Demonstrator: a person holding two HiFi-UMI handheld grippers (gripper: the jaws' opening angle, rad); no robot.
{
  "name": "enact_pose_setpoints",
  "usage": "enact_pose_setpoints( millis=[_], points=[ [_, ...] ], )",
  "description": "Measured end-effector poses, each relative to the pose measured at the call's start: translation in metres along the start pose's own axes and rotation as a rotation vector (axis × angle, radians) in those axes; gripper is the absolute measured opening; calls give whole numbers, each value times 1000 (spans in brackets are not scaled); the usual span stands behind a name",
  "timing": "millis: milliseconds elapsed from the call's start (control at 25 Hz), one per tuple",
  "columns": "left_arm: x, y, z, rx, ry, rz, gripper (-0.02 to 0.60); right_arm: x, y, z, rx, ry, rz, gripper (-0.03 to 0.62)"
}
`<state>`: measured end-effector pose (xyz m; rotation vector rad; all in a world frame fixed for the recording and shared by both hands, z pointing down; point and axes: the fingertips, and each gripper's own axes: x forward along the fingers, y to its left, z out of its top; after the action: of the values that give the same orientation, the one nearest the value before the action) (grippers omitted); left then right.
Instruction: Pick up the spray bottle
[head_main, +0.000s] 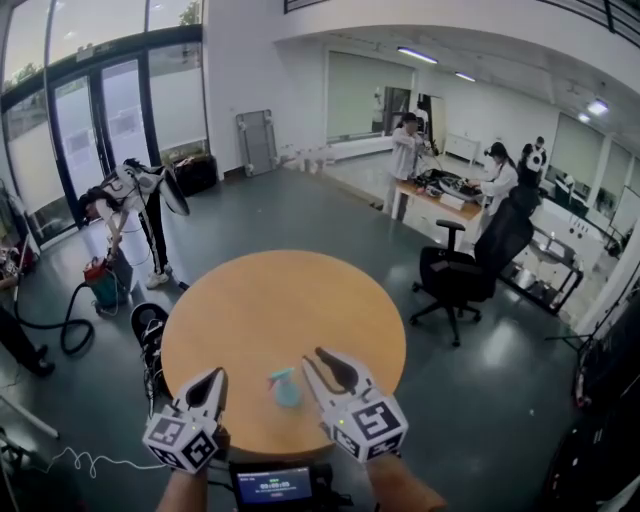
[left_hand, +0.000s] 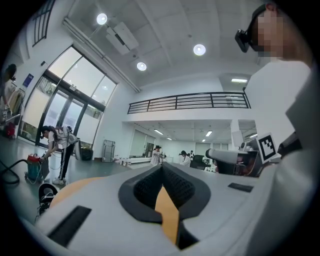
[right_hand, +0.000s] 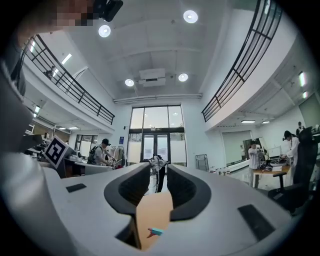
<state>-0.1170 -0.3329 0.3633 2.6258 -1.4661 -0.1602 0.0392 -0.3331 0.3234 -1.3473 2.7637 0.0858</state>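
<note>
Head view for the spray bottle (head_main: 285, 388): small and teal, resting on the round wooden table (head_main: 290, 300) close to its near edge, seemingly on its side with the nozzle toward the left, though too small to say for sure. Flanked by both grippers, touching neither. Near it on the right, the right gripper (head_main: 318, 362), held level over the near edge, jaws a little apart with nothing between the pads. Right gripper view, same gripper (right_hand: 159, 167): a narrow gap, bare table through it, and the spray bottle (right_hand: 155, 231) low down, below and ahead of the tips. Farther off on the left, the left gripper (head_main: 213, 382), also level, over the near-left edge. Left gripper view, same gripper (left_hand: 161, 167): jaws pressed together at the tips, empty. Judged as the approach step, with the bottle neither gripped nor lifted yet. Next move, probably for the right gripper as the nearer one: spreading the jaws wider than the bottle's body, dipping toward the table, bringing the pads to either side of the body and not the thin nozzle, then closing firmly before any lift. Some risk of nudging the light bottle along the smooth top if brought in too narrow.
</note>
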Motion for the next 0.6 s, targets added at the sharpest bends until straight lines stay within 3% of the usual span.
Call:
enact_pose_setpoints(
  millis=[320, 440, 520, 600],
  points=[
    [25, 11, -10, 8, 27, 47, 5, 19, -33, -19, 65, 35, 4, 117],
    [35, 29, -15, -11, 28, 47, 5, 35, -31, -31, 44, 51, 36, 166],
    [43, 34, -24, -40, 47, 25, 67, 41, -31, -42, 39, 86, 41, 187],
    [48, 35, -33, -46, 69, 11, 71, 39, -34, -49, 56, 110, 30, 196]
  ],
)
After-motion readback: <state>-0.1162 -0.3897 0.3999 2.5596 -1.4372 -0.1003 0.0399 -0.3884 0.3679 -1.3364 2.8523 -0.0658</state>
